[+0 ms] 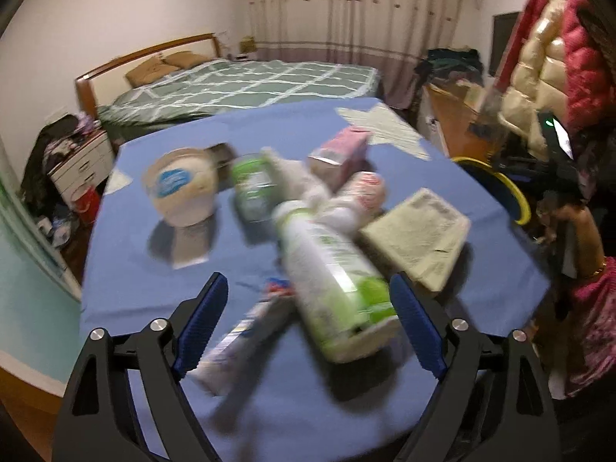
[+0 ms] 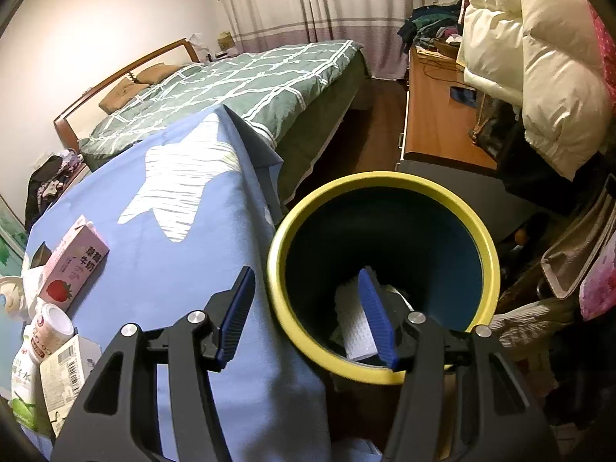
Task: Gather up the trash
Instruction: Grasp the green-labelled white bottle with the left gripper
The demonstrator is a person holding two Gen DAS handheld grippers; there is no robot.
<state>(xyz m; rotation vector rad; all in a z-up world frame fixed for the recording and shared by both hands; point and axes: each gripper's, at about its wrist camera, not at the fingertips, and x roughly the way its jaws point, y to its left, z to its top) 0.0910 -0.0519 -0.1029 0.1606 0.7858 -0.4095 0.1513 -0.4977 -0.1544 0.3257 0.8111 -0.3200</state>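
Trash lies scattered across a blue-covered bench (image 1: pixel 127 238): a green-and-white bottle (image 1: pixel 335 277), a pink strawberry milk carton (image 2: pixel 73 265), a lidded cup (image 1: pixel 181 188) and a flat box (image 1: pixel 419 238). The left hand-held gripper (image 1: pixel 308 327) hovers over the blurred bottle, jaws spread wide and empty. The right hand-held gripper (image 2: pixel 308 315) hangs released above a yellow-rimmed bin (image 2: pixel 489 254) just beside the bench edge, white paper (image 2: pixel 354 319) inside.

A bed (image 2: pixel 231 88) under a green checked cover stands against white walls, drawn curtains (image 1: pixel 346 11) behind it.
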